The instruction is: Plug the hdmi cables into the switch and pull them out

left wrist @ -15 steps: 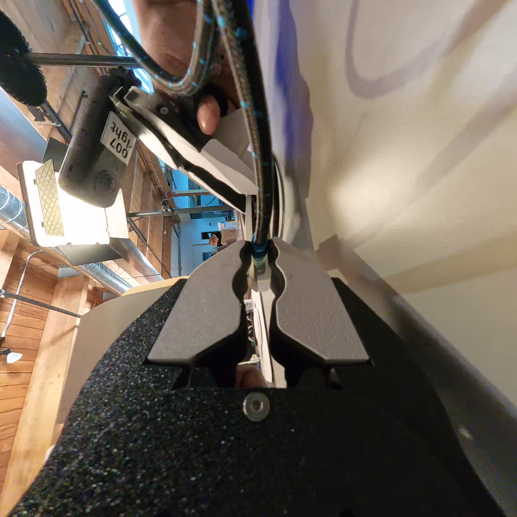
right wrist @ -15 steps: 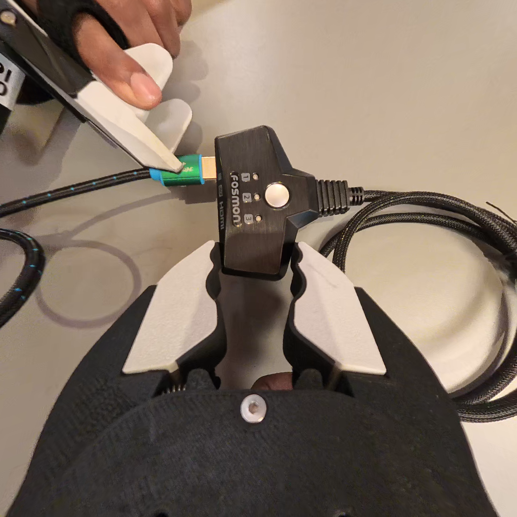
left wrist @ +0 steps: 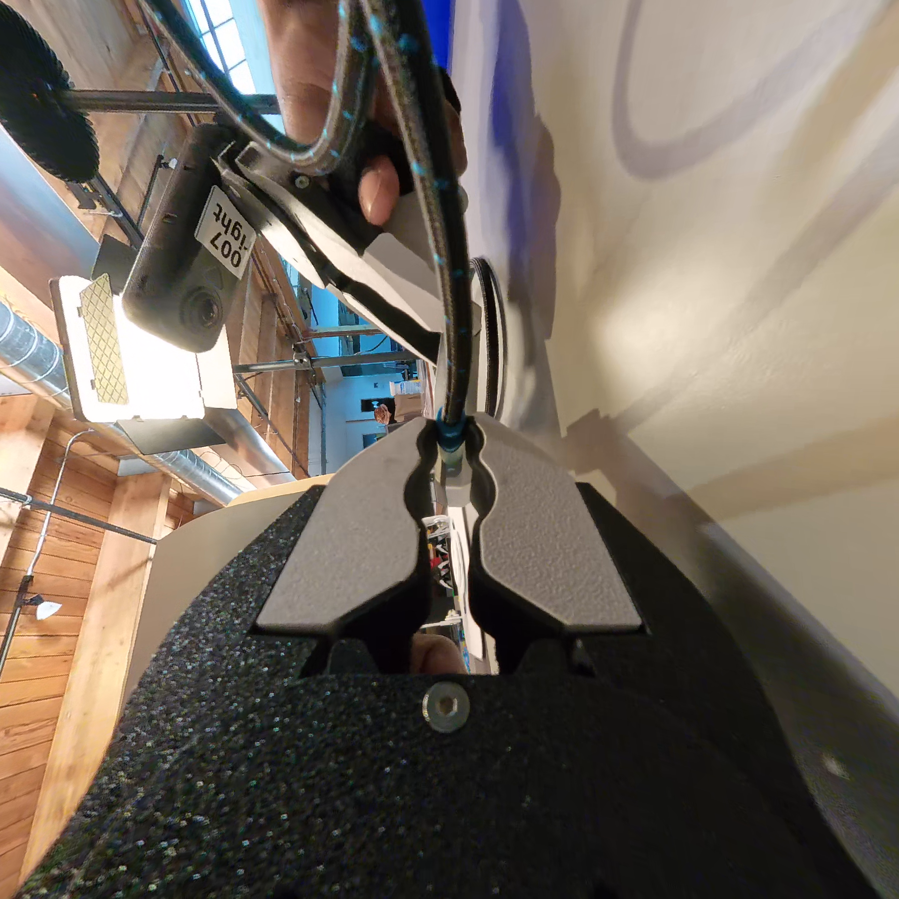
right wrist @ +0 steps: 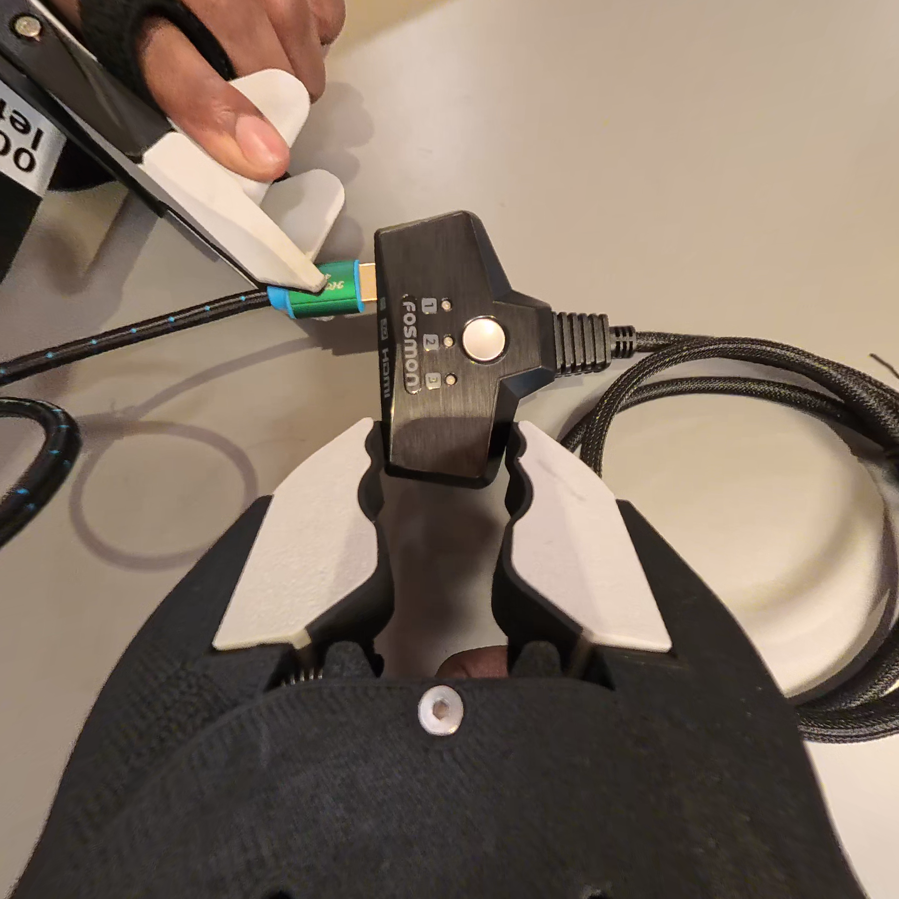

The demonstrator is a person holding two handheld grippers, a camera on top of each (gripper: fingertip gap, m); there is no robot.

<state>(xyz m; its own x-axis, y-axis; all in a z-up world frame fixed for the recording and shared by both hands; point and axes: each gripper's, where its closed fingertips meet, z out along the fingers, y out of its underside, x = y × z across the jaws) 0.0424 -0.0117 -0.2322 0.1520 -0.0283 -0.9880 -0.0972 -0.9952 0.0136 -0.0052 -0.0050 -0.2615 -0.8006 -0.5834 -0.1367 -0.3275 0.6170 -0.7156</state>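
Note:
A black HDMI switch (right wrist: 442,350) with a round button lies on the cream table (right wrist: 632,146). My right gripper (right wrist: 442,438) is shut on its near end. A green HDMI plug (right wrist: 335,292) on a black cable with blue flecks (right wrist: 121,331) has its gold tip partly in the switch's far left port. My left gripper (left wrist: 450,438) is shut on that plug; its white fingers (right wrist: 262,243) show in the right wrist view, held by a hand. In the left wrist view the cable (left wrist: 452,292) runs up from the jaws, and the switch is hidden.
The switch's own thick black cable (right wrist: 729,369) lies coiled on the right. A loop of the blue-flecked cable (right wrist: 44,438) lies at the left edge. The left wrist view shows the right gripper's camera (left wrist: 189,292) and a bright light panel (left wrist: 136,350). Some 6 cm of space lies between my two pairs of fingers.
The green plug has slid slightly further toward the switch, so less of its gold tip shows. Both grippers keep their hold.

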